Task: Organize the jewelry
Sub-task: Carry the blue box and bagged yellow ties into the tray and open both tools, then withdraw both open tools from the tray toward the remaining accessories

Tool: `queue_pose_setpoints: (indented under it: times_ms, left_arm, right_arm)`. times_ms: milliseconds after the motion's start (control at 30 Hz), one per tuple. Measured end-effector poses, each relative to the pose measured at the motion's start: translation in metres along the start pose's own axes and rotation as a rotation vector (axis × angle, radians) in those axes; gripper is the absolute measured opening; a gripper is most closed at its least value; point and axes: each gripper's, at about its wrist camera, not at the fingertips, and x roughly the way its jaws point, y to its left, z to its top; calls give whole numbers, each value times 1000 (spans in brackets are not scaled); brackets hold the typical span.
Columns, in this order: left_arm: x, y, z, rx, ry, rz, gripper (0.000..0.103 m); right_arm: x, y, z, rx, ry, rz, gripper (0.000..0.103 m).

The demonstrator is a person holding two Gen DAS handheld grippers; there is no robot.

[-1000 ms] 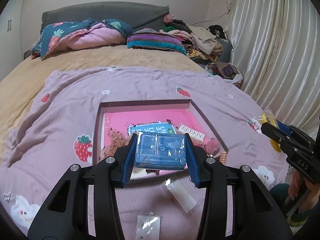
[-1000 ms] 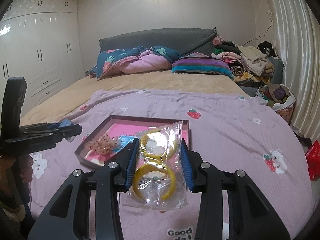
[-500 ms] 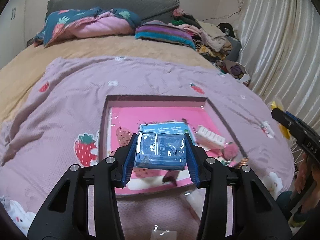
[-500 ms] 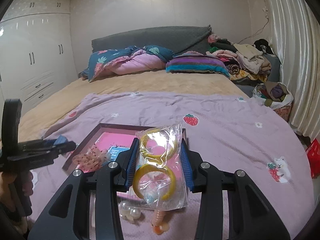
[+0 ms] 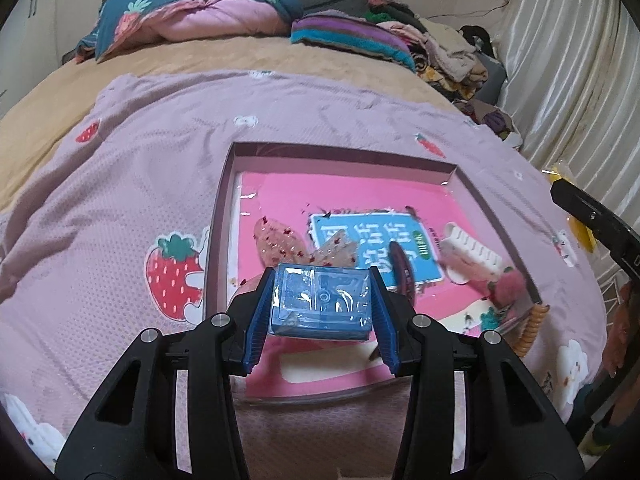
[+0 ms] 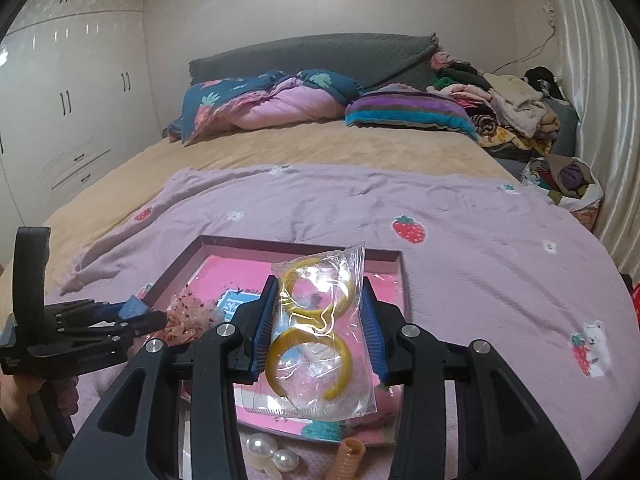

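Note:
My left gripper (image 5: 322, 306) is shut on a small blue plastic box (image 5: 320, 300) wrapped in clear film, hovering over the near part of the open tray (image 5: 224, 200) with its pink lining. My right gripper (image 6: 318, 338) is shut on a clear bag of yellow hoop bangles (image 6: 316, 332), above the tray (image 6: 402, 276) near its front right corner. In the tray lie a sequined bow (image 5: 280, 240), a white claw clip (image 5: 472, 256), a dark clip (image 5: 402, 268) and a blue label card (image 5: 372, 240). The left gripper (image 6: 132, 312) shows at left in the right wrist view.
The tray sits on a lilac strawberry blanket (image 5: 140, 168) on a bed. A coiled orange hair tie (image 6: 350, 456) and pearl pieces (image 6: 268, 450) lie just in front of the tray. Pillows (image 6: 272, 100) and piled clothes (image 6: 504, 108) are at the back, curtains (image 5: 580, 60) to the right.
Both grippers have moved forward and lower over the tray, each still holding its item. The tray now looks larger and closer in both views.

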Motion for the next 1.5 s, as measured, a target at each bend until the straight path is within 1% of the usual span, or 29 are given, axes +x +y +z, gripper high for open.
queue_pose_setpoints:
  times_ms: [367, 667, 733, 900, 967, 1133, 1200, 1367, 1433, 1500]
  left_arm:
    - [19, 8, -6, -14, 37, 15, 36]
    - [18, 13, -6, -28, 39, 23, 37]
    - [17, 15, -6, -32, 35, 27, 46]
    - [12, 16, -5, -35, 26, 28, 47]
    - [10, 16, -4, -36, 23, 28, 49]
    - [7, 15, -3, -33, 15, 28, 52]
    - [6, 14, -3, -31, 13, 28, 54]
    - [3, 15, -1, -36, 4, 31, 55]
    - [1, 16, 0, -40, 0, 31, 56]
    - [0, 16, 0, -41, -3, 30, 59]
  right_arm:
    - [32, 8, -24, -31, 84, 32, 38]
    - [51, 35, -38, -110, 138, 87, 38]
    - [54, 40, -42, -124, 149, 94, 38]
    - [62, 49, -49, -147, 172, 97, 39]
    - [65, 50, -51, -154, 179, 90, 40]
    - [69, 46, -53, -134, 189, 82, 41]
    - [68, 44, -53, -127, 185, 77, 46]
    - [61, 38, -51, -118, 170, 69, 51]
    - [57, 36, -49, -111, 162, 66, 57]
    - [51, 32, -47, -95, 147, 61, 65]
